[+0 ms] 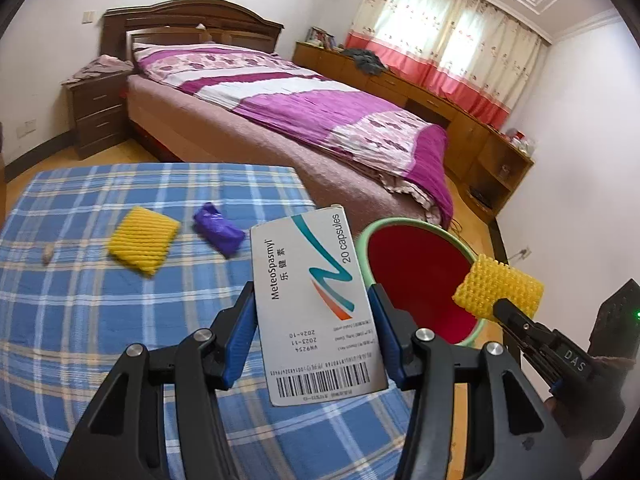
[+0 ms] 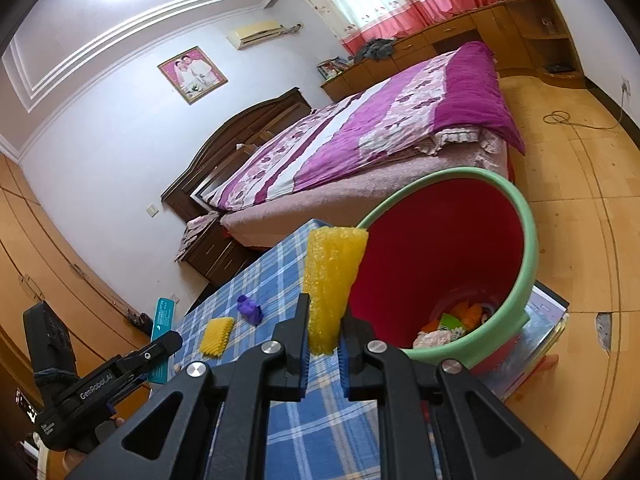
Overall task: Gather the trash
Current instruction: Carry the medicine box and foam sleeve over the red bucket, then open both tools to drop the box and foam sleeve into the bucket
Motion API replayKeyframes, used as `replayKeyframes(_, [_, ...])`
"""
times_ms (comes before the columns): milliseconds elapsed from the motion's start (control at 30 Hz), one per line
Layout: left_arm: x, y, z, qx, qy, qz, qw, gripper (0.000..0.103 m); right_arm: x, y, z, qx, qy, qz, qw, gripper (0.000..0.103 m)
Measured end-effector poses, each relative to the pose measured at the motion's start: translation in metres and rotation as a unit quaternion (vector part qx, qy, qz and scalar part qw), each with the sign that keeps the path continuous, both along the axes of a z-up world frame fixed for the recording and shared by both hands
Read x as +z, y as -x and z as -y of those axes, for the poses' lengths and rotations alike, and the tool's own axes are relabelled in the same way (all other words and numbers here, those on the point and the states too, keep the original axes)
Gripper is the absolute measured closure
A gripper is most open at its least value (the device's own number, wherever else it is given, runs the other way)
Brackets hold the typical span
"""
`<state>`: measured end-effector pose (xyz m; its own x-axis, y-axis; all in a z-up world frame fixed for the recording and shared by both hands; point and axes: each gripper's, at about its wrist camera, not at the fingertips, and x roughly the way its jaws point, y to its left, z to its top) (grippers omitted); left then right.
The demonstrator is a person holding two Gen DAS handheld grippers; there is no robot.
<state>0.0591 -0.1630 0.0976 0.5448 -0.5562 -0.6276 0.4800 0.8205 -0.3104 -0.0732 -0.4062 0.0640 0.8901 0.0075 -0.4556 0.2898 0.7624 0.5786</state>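
My left gripper (image 1: 312, 300) is shut on a white medicine box (image 1: 316, 304) marked "20 capsules", held above the blue plaid table (image 1: 100, 300). My right gripper (image 2: 324, 320) is shut on a yellow foam net (image 2: 332, 280); in the left wrist view the net (image 1: 498, 290) hangs over the rim of the red bucket with a green rim (image 1: 416, 280). The bucket (image 2: 448, 260) holds several bits of trash at its bottom. Another yellow foam net (image 1: 144, 240) and a crumpled purple wrapper (image 1: 218, 230) lie on the table.
A small beige scrap (image 1: 47, 255) lies at the table's left. A bed with a purple quilt (image 1: 320, 120) stands beyond the table, a nightstand (image 1: 98, 112) at its left, wooden cabinets (image 1: 460, 120) under the curtained window. A cable (image 2: 560, 118) lies on the wooden floor.
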Motion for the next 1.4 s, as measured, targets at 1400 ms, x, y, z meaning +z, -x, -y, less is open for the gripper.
replayKeyframes(1400, [-0.057,-0.022,0.173,-0.151,-0.065,-0.028,0.986,0.047,-0.05,-0.013,0.097,-0.063,-0.023,-0.049,0.997,0.089])
